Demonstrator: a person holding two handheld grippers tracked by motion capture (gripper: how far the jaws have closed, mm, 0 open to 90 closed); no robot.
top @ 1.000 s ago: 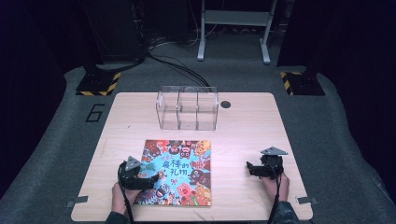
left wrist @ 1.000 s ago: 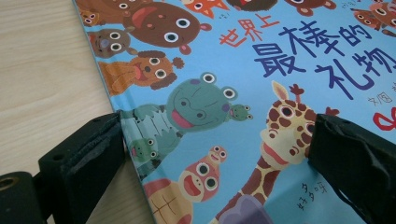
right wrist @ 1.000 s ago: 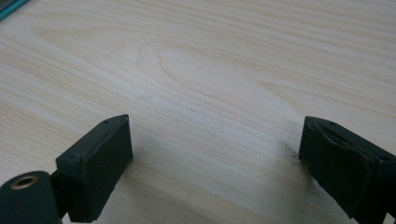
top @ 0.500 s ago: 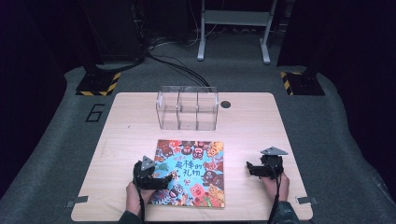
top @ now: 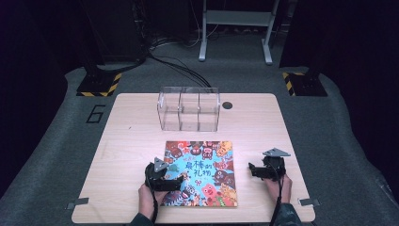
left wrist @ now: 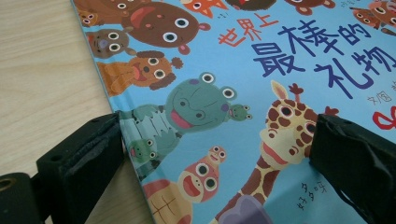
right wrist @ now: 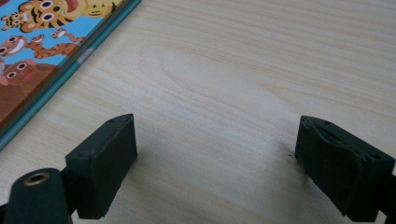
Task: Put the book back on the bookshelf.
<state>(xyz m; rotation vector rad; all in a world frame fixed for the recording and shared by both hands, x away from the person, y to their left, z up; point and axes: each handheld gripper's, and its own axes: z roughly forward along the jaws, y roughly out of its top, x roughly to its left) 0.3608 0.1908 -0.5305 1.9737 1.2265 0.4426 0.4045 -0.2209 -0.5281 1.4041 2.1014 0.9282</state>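
The book (top: pixel 201 173) lies flat on the surface (top: pixel 131 141). Left gripper (top: pixel 175 179): fingers open, straddling its left edge. Right gripper (top: pixel 252 170): fingers open, closing slightly, empty. Push low against the edge.

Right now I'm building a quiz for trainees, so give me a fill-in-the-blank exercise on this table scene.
1. The colourful picture book lies flat on the ____ table.
2. The clear plastic box is divided into ____ compartments.
3. The left gripper straddles the book's ____ edge.
4. The right gripper has ____ jaws over bare wood.

Missing words: wooden; three; left; open
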